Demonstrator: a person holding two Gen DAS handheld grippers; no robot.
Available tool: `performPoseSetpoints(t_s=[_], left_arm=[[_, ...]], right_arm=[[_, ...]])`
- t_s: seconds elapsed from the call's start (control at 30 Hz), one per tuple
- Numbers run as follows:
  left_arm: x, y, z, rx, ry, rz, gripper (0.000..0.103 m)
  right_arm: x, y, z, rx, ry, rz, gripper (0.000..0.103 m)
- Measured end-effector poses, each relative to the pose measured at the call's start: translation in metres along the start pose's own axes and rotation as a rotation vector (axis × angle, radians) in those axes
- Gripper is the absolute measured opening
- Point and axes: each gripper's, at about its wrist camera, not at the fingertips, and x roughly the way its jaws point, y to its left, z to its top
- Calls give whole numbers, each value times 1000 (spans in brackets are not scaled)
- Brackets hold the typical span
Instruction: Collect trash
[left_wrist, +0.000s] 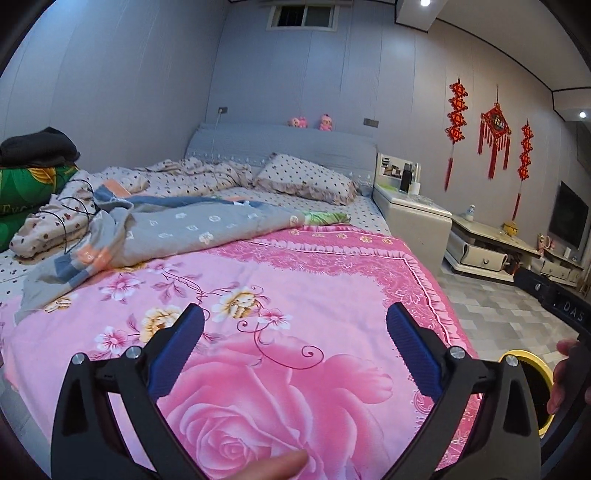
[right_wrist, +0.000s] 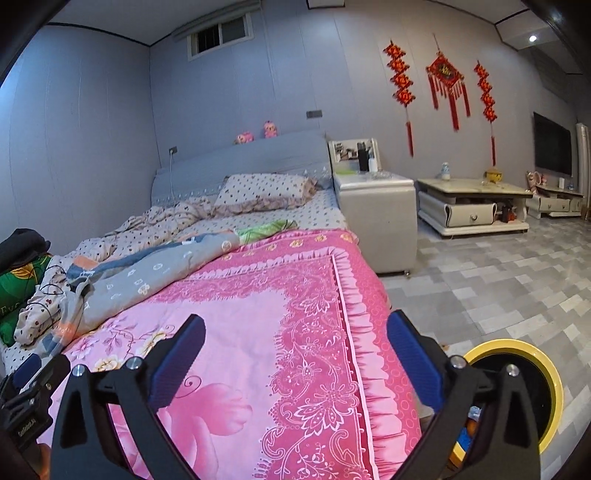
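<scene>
The yellow-rimmed bin (right_wrist: 517, 391) stands on the tiled floor (right_wrist: 498, 280) at the near right corner of the bed (right_wrist: 258, 295), with some coloured scraps visible inside it in the right wrist view. No loose trash shows clearly on the pink floral quilt (left_wrist: 295, 332); a small green and pink item (left_wrist: 325, 218) lies farther up the bed just beyond the quilt's far edge, but what it is cannot be told.

The step in hand looks like searching for the next piece to pick up. To do it well, sweep both cameras over the bed and floor, settle on one item, then approach low with the fingers straddling it before closing, so that the bedding is not pinched along with it.

The left gripper (left_wrist: 295, 332) hovers over the quilt with its blue-padded fingers (left_wrist: 177, 354) spread wide, nothing between them and touching nothing. The right gripper (right_wrist: 295, 339) hangs over the quilt's right border, equally wide and empty.
</scene>
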Motion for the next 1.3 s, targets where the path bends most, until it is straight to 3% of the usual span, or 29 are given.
performPoseSetpoints(t_s=[0.2, 0.4, 1.3], left_arm=[[-7, -1, -11, 9, -63, 5, 95], [-4, 2, -16, 8, -67, -7, 95], [3, 6, -24, 10, -32, -74, 95]], right_arm=[[-3, 7, -15, -34, -38, -54, 95], [-1, 7, -23, -25, -68, -123, 95], [26, 25, -62, -91, 2, -70, 95]])
